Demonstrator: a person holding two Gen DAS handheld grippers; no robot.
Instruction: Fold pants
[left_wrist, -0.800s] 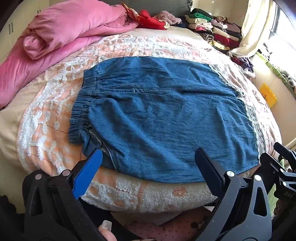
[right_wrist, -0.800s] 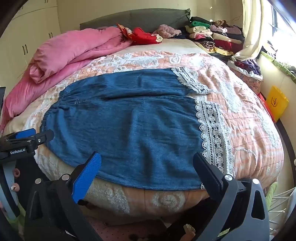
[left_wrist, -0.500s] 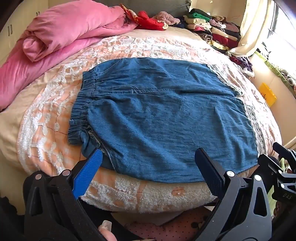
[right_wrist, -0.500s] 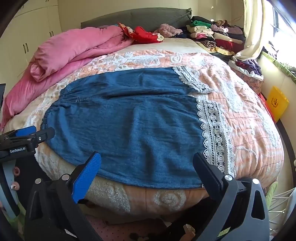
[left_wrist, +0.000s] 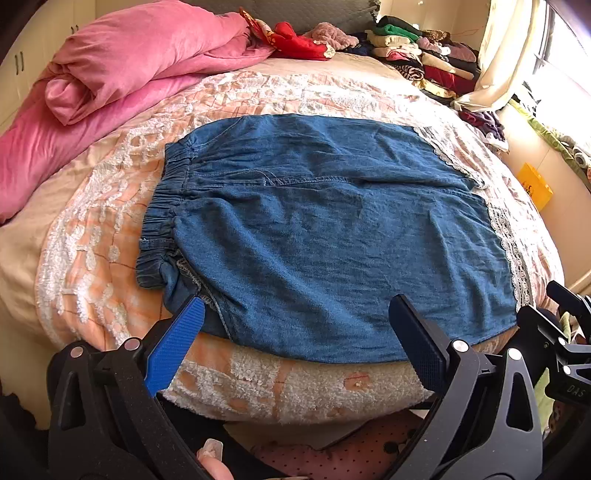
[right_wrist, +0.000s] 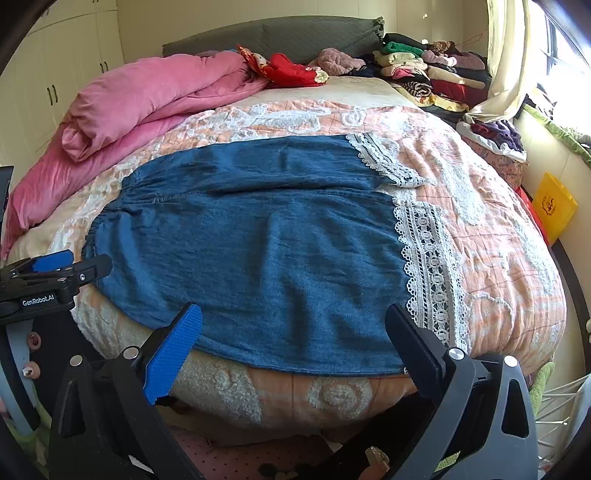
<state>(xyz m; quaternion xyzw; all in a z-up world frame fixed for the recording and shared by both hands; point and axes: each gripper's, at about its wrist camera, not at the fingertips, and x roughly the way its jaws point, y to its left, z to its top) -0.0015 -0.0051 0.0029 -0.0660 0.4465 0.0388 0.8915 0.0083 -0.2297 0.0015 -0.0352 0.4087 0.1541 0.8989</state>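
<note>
Blue denim pants (left_wrist: 332, 229) with white lace hems (right_wrist: 428, 258) lie flat across the bed, elastic waistband (left_wrist: 162, 214) to the left, legs to the right. They also show in the right wrist view (right_wrist: 258, 251). My left gripper (left_wrist: 295, 314) is open and empty, just above the near edge of the pants by the waist end. My right gripper (right_wrist: 291, 321) is open and empty, over the near edge toward the lace hem. The left gripper shows at the left in the right wrist view (right_wrist: 55, 273).
The bed has a peach and white quilt (left_wrist: 110, 206). A pink duvet (left_wrist: 129, 62) is heaped at the back left. Stacks of folded clothes (right_wrist: 424, 70) sit at the back right. A yellow bag (right_wrist: 554, 206) stands on the floor at the right.
Both grippers have moved slightly forward toward the near edge of the pants. The pants have not moved.
</note>
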